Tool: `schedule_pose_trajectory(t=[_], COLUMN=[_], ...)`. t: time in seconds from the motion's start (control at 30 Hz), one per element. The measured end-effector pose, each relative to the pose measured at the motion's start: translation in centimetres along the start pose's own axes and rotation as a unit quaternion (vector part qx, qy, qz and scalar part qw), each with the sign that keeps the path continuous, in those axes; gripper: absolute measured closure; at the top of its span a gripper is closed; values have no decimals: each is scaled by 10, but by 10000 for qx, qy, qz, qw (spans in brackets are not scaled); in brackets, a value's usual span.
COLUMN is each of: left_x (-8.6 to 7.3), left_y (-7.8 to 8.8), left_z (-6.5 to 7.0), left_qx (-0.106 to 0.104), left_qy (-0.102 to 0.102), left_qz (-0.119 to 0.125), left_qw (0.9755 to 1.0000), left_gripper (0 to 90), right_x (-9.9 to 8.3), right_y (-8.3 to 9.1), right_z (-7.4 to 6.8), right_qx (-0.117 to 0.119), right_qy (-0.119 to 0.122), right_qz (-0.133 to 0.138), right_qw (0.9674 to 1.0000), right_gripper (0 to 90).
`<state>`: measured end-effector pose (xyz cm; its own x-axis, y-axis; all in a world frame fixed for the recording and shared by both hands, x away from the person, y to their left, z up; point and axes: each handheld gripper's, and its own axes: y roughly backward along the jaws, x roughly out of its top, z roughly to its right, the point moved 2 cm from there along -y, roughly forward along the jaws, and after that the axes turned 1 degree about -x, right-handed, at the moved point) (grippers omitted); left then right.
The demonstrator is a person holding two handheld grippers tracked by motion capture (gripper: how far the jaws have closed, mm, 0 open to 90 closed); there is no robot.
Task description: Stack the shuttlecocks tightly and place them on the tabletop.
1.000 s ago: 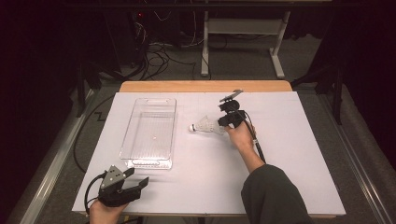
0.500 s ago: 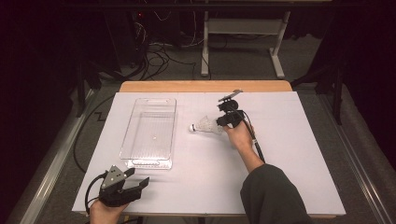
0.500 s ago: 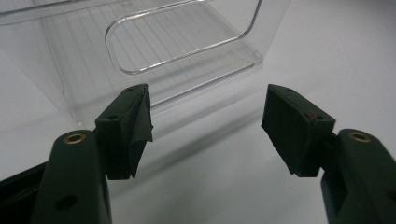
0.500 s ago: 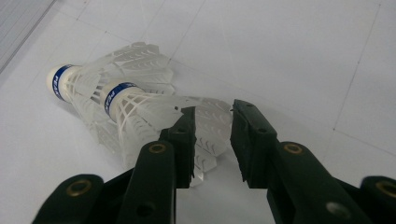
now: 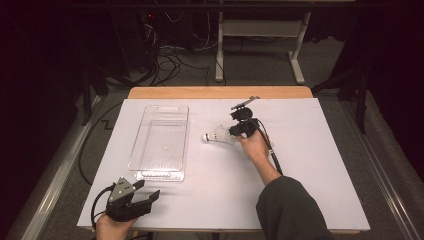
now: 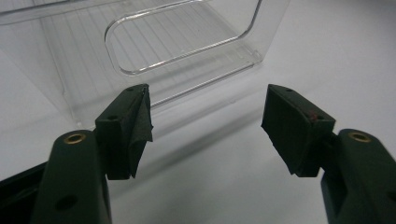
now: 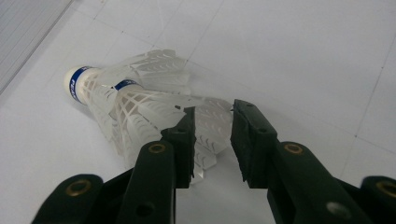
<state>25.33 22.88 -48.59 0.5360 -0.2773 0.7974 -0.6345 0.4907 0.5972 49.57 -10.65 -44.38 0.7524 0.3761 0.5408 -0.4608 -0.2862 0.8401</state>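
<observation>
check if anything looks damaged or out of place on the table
One thing stands out: the white feathered shuttlecock with a blue-banded cork lies on its side, and its skirt is pinched between the right tongs, so the feathers there look splayed. The clear plastic rectangular bin sits square and empty. The left tongs are open.

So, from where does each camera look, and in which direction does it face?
High view: above the person's side, facing forward and down on the table; shows both forearms, left gripper, right gripper.
Left gripper view: rides on the left gripper, faces the clear bin; its open jaws rise from below.
Right gripper view: rides on the right gripper, faces the shuttlecock; its jaws pinch the skirt.
Shared: the high view also shows the clear bin and the shuttlecock.
</observation>
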Motion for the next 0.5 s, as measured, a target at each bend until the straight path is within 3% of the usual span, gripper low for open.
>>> schedule_pose_trajectory(t=[0.5], left_x=[0], left_y=[0], left_z=[0], left_qx=[5], left_qy=[-12], left_qz=[8], left_qw=[10000], left_gripper=[341], right_x=[-2], right_y=[-1], right_z=[-10], right_qx=[135], right_qy=[127], right_qz=[-49], right_qw=[9998], right_gripper=[680])
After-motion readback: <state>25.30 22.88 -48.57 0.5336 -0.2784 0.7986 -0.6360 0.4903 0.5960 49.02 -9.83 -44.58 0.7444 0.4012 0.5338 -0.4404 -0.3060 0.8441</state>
